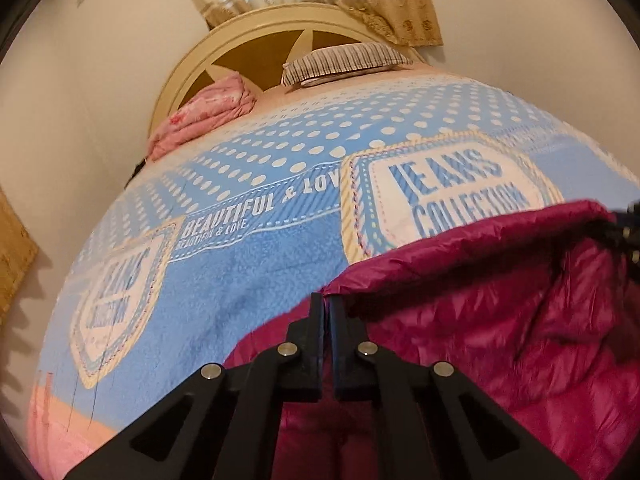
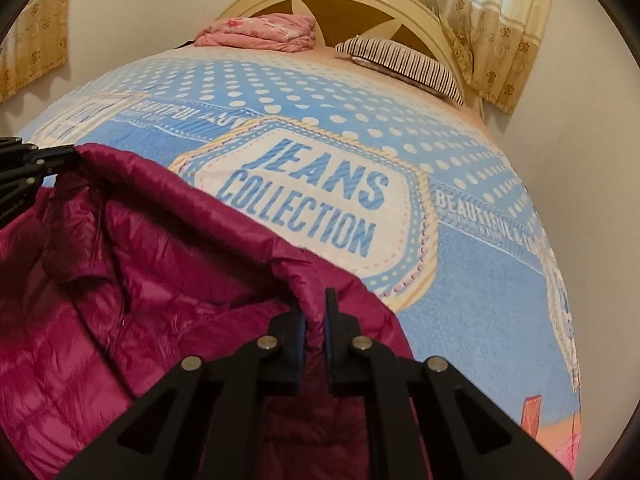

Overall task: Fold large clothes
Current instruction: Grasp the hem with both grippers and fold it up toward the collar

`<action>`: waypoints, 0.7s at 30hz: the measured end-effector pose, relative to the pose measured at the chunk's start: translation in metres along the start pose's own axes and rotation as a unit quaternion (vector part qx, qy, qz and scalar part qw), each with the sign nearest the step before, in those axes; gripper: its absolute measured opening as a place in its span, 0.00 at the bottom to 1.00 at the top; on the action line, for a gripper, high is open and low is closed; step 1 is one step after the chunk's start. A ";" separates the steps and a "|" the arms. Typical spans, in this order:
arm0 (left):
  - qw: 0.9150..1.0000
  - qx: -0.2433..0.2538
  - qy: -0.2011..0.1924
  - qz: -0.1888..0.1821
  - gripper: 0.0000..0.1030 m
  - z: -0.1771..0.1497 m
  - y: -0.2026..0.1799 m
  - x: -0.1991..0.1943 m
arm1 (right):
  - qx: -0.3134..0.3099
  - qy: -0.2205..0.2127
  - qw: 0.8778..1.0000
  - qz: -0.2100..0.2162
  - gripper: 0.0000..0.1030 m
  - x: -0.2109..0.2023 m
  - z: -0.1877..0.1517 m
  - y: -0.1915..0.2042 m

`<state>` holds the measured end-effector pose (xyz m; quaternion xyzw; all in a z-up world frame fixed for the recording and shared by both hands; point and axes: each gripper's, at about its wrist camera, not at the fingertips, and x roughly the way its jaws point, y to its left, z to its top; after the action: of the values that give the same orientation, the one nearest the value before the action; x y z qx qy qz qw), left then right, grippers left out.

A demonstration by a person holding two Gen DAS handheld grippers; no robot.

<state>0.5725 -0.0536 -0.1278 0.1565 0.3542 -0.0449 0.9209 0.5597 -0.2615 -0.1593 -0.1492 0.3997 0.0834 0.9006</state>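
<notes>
A magenta puffer jacket lies bunched on the near part of the bed. My left gripper is shut on the jacket's upper left edge, with thin fabric pinched between its black fingers. In the right wrist view the left gripper shows at the far left, holding that corner raised. My right gripper is shut on a fold of the jacket's right edge, and the fabric bulges up between its pads. In the left wrist view, part of the right gripper shows at the far right edge, against the jacket's rim.
A blue blanket printed "JEANS COLLECTION" covers the bed. At the head lie a folded pink quilt and a striped pillow, in front of a cream headboard. Curtains hang behind.
</notes>
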 end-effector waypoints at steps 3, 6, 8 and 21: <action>1.000 0.014 0.004 0.005 0.01 -0.017 -0.010 0.002 | -0.001 0.007 1.000 -0.002 0.07 0.005 -0.012 0.000; 1.000 0.010 0.025 0.000 0.00 -0.033 -0.015 0.015 | -0.004 0.017 1.000 -0.004 0.07 0.013 -0.026 0.003; 0.999 0.011 0.037 -0.004 0.00 -0.040 -0.018 0.023 | -0.005 0.023 1.000 -0.005 0.07 0.017 -0.034 0.005; 1.000 0.013 0.016 0.002 0.02 -0.029 -0.004 -0.017 | -0.008 0.017 1.000 -0.009 0.58 -0.005 -0.045 -0.009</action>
<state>0.5402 -0.0487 -0.1378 0.1699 0.3676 -0.0456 0.9132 0.5276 -0.2849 -0.1825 -0.1616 0.4130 0.0758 0.8931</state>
